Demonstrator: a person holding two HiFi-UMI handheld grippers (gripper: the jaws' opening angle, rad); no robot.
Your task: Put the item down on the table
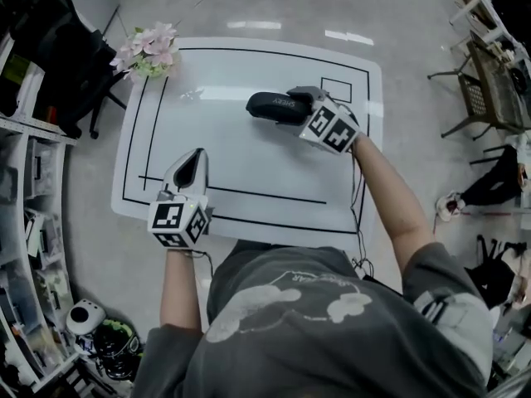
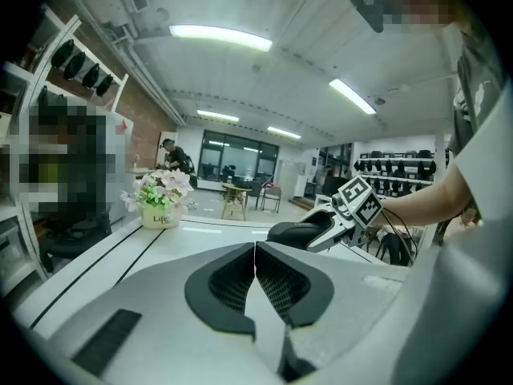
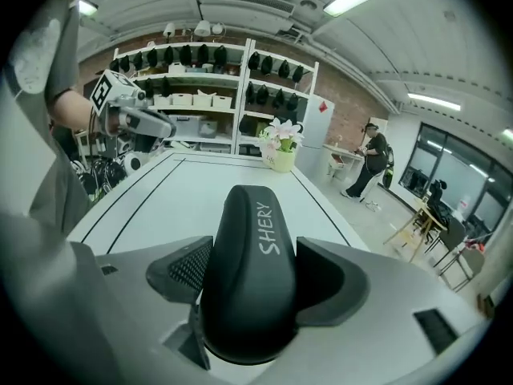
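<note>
Case (image 1: 270, 106) in the right gripper (image 1: 296, 104), and we had it plain from that gripper's own view: a black, rounded hard case (image 3: 248, 279) with SHERY in pale letters; the jaws stood wide, one textured pad pressed to each flank, so the right gripper (image 3: 250, 273) was clamped on it. From the flower pot (image 1: 149, 52) we looked across the far end of the white table (image 1: 249, 172) and found the case well apart from the pot, a little nearer the person, lying lengthwise with its free end pointing back toward the pot; whether its underside touched the table top we could not tell. From the left gripper view the case (image 2: 292, 233) showed low over the table (image 2: 184, 243), to the right of the flower pot (image 2: 160, 203). The left gripper (image 1: 192, 162) sat on the pot's side of the table, well nearer the person than the pot; its jaws were pressed together with nothing between them, the two dark pads of the left gripper (image 2: 255, 275) meeting along a single seam. In the right gripper view the flower pot (image 3: 282, 152) stood beyond the case at the table's (image 3: 192, 191) far corner.
</note>
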